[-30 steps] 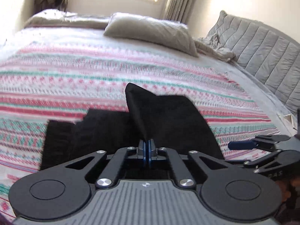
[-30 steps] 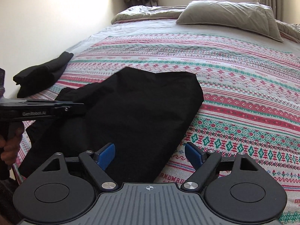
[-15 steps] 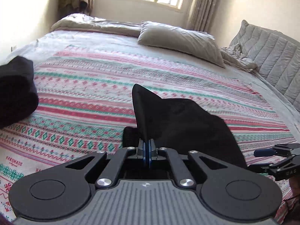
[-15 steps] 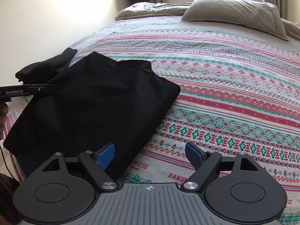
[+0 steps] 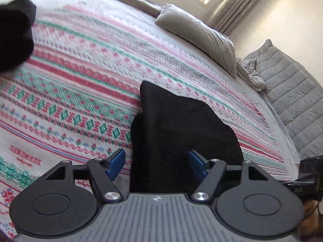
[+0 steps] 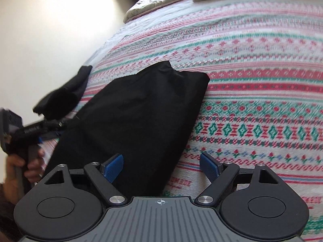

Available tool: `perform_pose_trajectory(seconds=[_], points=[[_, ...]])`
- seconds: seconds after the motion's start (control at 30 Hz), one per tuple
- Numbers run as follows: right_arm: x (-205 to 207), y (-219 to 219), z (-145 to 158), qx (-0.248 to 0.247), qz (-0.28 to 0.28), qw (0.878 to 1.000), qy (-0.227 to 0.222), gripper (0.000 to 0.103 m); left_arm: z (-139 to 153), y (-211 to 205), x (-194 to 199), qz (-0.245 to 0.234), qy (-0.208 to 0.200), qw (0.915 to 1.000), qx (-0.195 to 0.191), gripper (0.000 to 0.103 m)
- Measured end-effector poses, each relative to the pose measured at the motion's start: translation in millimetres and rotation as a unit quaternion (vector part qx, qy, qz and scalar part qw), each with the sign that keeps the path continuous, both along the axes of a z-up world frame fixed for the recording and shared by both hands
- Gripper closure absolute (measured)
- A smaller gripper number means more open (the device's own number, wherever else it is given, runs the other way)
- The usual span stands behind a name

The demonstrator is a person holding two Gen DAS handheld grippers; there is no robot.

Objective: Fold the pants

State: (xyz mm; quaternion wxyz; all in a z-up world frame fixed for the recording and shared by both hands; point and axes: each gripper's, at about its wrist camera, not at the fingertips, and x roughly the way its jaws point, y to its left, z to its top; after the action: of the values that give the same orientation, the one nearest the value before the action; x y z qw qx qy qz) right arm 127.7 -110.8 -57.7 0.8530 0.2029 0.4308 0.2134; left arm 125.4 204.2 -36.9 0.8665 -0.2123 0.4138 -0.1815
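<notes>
Over the black pants (image 5: 181,133), left tool (image 5: 156,164) tilted downward, jaws opening

The pants (image 6: 137,117) are matt black cloth, soft and faintly creased. The bedspread (image 5: 84,92) at 10 o'clock is woven cloth with a rough knitted-looking pattern. The right gripper (image 6: 161,166) has matt black plastic arms, shiny metal screws and smooth blue pads (image 6: 113,167).
</notes>
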Motion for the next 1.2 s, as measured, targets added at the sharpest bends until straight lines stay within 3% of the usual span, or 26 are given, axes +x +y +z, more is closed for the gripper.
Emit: perform_pose_trajectory(seconds=[0.2, 0.3, 0.43, 0.47, 0.57, 0.73, 1.0, 1.2], points=[[10.7, -14.8, -13.9, 0.117, -0.013, 0.992, 0.05, 0.015, -20.7, 15.0, 14.0, -0.001, 0.04, 0.9959, -0.081, 0.033], [12.7, -10.0, -17.1, 0.12, -0.013, 0.992, 0.043, 0.019, -28.3, 26.1, 17.8, 0.004, 0.053, 0.991, -0.123, 0.039], [13.4, -1.6, -19.6, 0.101, -0.038, 0.994, 0.019, 0.046, -37.4, 34.6, 22.8, 0.008, 0.061, 0.9847, -0.163, 0.048], [13.3, -2.2, -21.4, 0.104, -0.049, 0.993, 0.016, 0.056, -39.4, 35.0, 23.4, 0.009, 0.062, 0.9836, -0.169, 0.053], [15.0, -5.4, -28.2, 0.127, -0.077, 0.989, 0.02, 0.072, -41.0, 31.9, 24.2, 0.012, 0.069, 0.9797, -0.187, 0.072], [14.6, -13.9, -23.2, 0.126, -0.098, 0.987, 0.014, 0.082, -31.8, 14.2, 23.5, 0.014, 0.059, 0.9829, -0.174, 0.076], [21.1, -78.1, -17.1, 0.148, -0.179, 0.972, 0.018, 0.084, -32.0, -53.8, 45.2, -0.005, 0.061, 0.9837, -0.169, 0.076], [24.6, -122.4, -6.0, 0.134, -0.228, 0.964, -0.037, 0.084, -22.4, -110.0, 66.2, -0.023, 0.029, 0.9872, -0.155, 0.077]])
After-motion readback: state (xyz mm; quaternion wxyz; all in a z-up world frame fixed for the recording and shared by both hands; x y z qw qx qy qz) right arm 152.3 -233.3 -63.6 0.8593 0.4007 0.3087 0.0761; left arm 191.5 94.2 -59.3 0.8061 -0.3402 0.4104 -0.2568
